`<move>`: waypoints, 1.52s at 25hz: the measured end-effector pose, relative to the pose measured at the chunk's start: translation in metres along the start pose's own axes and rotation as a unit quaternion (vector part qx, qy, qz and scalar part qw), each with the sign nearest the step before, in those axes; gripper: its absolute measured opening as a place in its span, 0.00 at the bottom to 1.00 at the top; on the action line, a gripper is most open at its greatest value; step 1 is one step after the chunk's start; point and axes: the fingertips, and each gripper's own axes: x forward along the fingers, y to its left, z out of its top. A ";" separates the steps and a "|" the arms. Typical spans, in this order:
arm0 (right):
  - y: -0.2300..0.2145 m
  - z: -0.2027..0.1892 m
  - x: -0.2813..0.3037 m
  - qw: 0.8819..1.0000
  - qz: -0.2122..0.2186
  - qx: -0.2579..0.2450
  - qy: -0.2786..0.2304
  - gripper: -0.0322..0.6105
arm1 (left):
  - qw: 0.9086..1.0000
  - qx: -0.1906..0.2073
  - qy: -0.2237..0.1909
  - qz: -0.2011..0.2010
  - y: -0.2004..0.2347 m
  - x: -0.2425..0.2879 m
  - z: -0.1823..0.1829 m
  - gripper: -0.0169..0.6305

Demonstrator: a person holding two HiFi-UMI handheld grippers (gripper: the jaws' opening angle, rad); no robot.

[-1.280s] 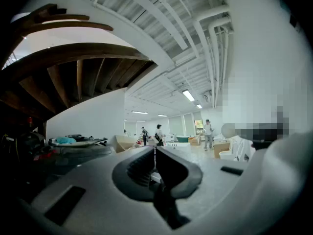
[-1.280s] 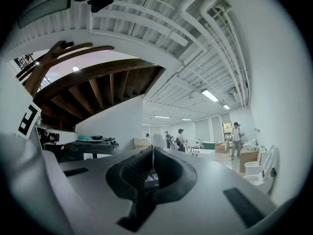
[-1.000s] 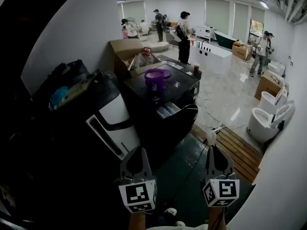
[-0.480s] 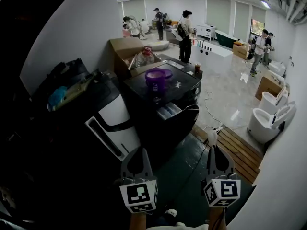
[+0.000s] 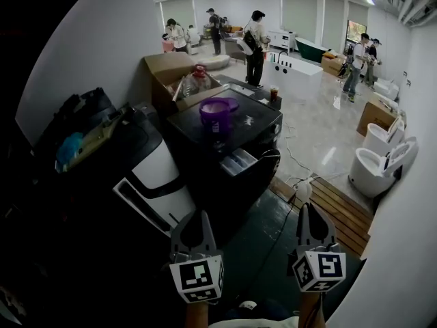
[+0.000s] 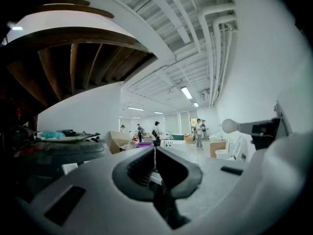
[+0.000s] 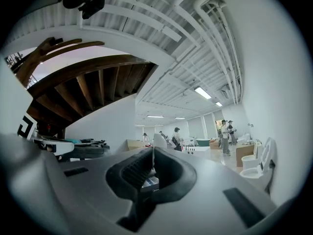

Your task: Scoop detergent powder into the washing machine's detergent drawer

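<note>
Both grippers hang low in the head view, well short of the black washing machine [image 5: 232, 125]. This looks like the approach, with no scooping under way yet.

The left gripper [image 5: 198, 224] has its jaws pressed together on nothing. Its own view shows only a thin seam between the dark pads.

The right gripper [image 5: 305, 210] is closed too, and a white scoop [image 5: 302, 192] pokes out past its tip. The rounded bowl rises just above the seam in the right gripper view [image 7: 159, 141], so the jaws seem to be pinching its handle.

Up ahead, a purple tub [image 5: 217, 109] sits on the machine's dark lid. Just below its front edge the detergent drawer [image 5: 238, 160] stands pulled out, pale compartments showing. Whether the tub holds powder can't be made out from here.

The next move, as I read it:
- Close the gap to the machine.
- Carry the scoop up and over the tub's rim, then dip it.
- Keep it level on the short trip down to the drawer, which sits near and below the tub.
</note>
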 end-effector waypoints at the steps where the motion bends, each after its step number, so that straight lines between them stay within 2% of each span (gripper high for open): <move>1: -0.001 -0.001 0.003 1.000 -0.004 0.000 0.002 0.08 | 1.000 0.000 0.002 -0.003 0.001 0.005 -0.002 0.04; 7: -0.010 -0.011 0.026 1.000 -0.016 -0.001 0.015 0.08 | 1.000 0.000 0.008 -0.018 -0.002 0.033 -0.007 0.04; 14: -0.032 -0.017 0.077 1.000 -0.004 0.003 0.020 0.08 | 1.000 0.005 0.019 -0.010 -0.012 0.082 -0.011 0.04; 26: -0.090 -0.001 0.220 0.997 0.076 -0.005 0.014 0.08 | 0.998 0.002 0.020 0.060 -0.041 0.199 0.011 0.04; 32: -0.105 -0.003 0.272 0.993 0.119 0.000 0.019 0.08 | 0.995 -0.009 0.031 0.098 -0.049 0.237 0.008 0.04; 38: -0.103 -0.012 0.305 0.988 0.152 0.009 0.028 0.08 | 0.992 -0.010 0.044 0.116 -0.053 0.262 0.001 0.04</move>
